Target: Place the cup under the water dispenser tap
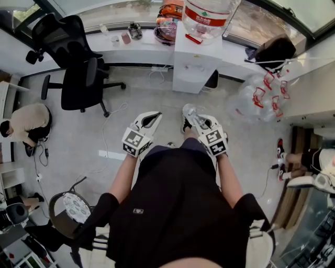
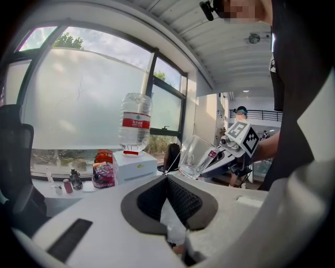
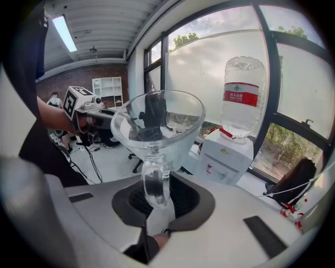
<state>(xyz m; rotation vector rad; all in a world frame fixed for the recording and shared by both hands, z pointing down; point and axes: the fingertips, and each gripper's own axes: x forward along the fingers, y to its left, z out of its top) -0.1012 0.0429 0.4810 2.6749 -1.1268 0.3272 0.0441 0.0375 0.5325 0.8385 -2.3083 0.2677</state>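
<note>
A clear glass cup (image 3: pixel 159 125) with a handle is held off the floor, with my right gripper (image 3: pixel 157 184) shut on the handle and the bowl tilted forward. The head view shows the cup (image 1: pixel 190 112) at the tip of the right gripper (image 1: pixel 197 121), in front of the person's body. My left gripper (image 2: pixel 167 178) is beside it with jaws together and nothing between them; it also shows in the head view (image 1: pixel 152 119). The white water dispenser (image 1: pixel 194 58), with an upturned bottle (image 1: pixel 207 14) on top, stands ahead against the window counter, well clear of both grippers. Its taps (image 3: pixel 210 168) face me.
A black office chair (image 1: pixel 78 68) stands to the left of the dispenser. Several empty water bottles (image 1: pixel 259 94) are piled to its right. Someone crouches at the far left (image 1: pixel 26 123). Small items lie on the counter (image 1: pixel 131 34), and a round stool (image 1: pixel 73 209) is at the lower left.
</note>
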